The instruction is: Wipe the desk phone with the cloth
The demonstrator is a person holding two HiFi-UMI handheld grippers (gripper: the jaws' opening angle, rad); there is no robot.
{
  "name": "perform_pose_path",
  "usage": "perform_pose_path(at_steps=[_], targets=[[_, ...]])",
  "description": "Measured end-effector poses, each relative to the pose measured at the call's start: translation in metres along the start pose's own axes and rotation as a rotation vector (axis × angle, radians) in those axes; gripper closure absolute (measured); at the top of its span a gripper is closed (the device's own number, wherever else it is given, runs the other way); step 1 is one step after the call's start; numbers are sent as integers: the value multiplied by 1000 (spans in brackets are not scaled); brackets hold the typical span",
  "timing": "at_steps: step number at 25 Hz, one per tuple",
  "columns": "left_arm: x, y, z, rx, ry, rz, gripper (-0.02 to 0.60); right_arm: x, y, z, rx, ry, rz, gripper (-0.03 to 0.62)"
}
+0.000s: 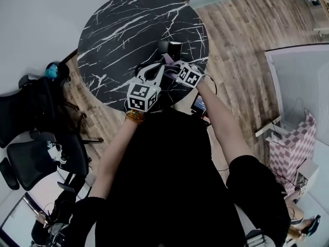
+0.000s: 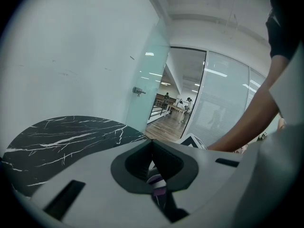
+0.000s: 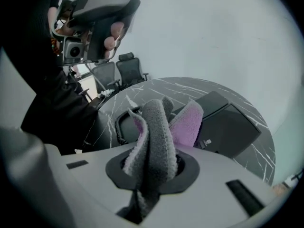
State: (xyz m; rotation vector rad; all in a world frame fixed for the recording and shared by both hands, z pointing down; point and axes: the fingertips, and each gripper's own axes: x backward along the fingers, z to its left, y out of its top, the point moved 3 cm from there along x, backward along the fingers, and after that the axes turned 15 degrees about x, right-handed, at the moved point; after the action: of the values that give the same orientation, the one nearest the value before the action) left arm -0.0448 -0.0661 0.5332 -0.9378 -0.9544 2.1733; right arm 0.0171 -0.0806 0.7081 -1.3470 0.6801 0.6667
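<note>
A round black marble table is shown in the head view, with the desk phone standing near its edge. In the left gripper view, the left gripper is closed on a purple scrap of the cloth. In the right gripper view, the right gripper is clamped on the bunched cloth, and the phone is seen just behind it.

The cloth, grey plush on one face and lilac on the other, is standing up in a bunched twist at the centre of the frame. The right gripper is pinching it at its base. The phone, black and angular, is sitting just behind it at centre right. Its coiled cord is looping out at the left.
</note>
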Motion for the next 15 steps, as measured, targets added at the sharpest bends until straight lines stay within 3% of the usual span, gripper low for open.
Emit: perform_pose_path(at_steps=[4, 12, 15], targets=[[-1, -2, -4, -1, -8, 2, 569, 0, 0, 2, 64, 101, 40, 531], [-1, -2, -3, 17, -4, -3, 568, -7, -4, 5, 50, 132, 45, 531], [-5, -1, -6, 15, -15, -4, 569, -4, -7, 1, -34, 198, 42, 531]])
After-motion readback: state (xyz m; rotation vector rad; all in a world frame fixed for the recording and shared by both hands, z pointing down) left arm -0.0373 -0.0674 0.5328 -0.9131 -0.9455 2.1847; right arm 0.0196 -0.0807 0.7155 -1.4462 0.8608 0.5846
